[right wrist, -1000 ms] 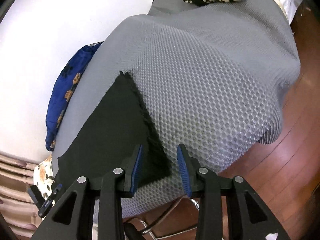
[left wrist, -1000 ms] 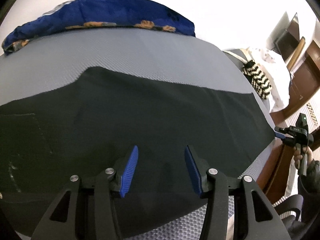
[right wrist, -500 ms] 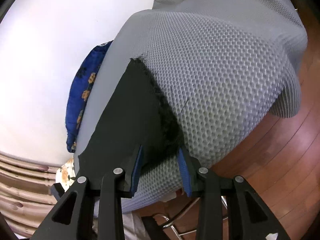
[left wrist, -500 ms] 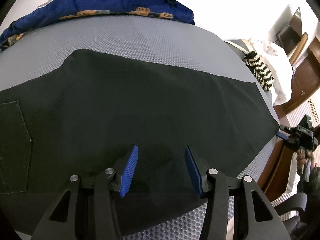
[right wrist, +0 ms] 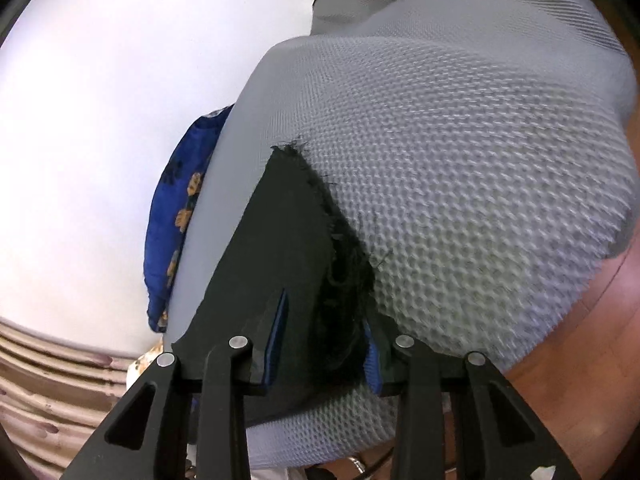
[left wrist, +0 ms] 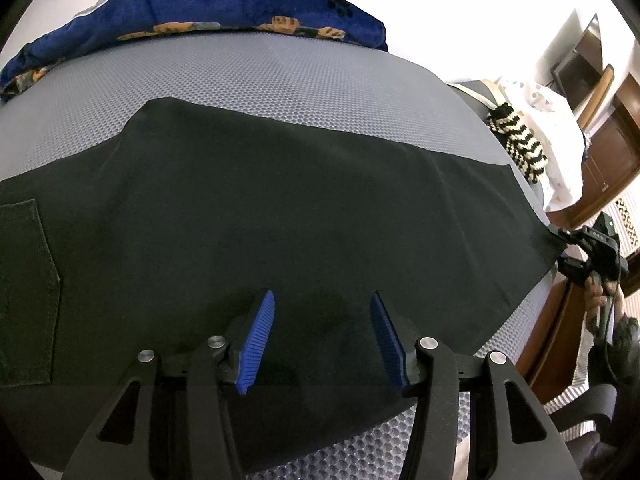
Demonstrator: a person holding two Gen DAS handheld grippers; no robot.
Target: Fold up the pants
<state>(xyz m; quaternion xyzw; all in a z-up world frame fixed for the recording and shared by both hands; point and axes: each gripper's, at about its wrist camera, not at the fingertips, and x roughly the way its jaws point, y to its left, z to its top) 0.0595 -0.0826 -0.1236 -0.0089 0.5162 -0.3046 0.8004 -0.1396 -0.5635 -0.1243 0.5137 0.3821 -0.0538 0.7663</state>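
Left wrist view looks down on black pants spread flat across a grey honeycomb-mesh surface — one long dark panel running from 9 o'clock to 3 o'clock, with a stitched pocket at the 9 o'clock edge. The left claw sits at 6 o'clock over the near edge of the cloth, its blue pads standing apart with only flat fabric showing in the gap; neither pad presses on anything. A blue blanket with orange prints lies along the far side at 12 o'clock, and a black-and-cream striped knit rests at 2 o'clock beside white bedding. At 3 o'clock the right claw, held in a person's hand, meets the leg end of the pants.

Right wrist view shows that end close up: the frayed hem of the pants lies between the blue pads of the right claw at 6 o'clock. The pads are fairly near each other with the bunched hem filling the gap, but whether they actually pinch the cloth I cannot tell — the fabric hides the contact. Grey mesh curves away toward 3 o'clock, above a wooden floor.
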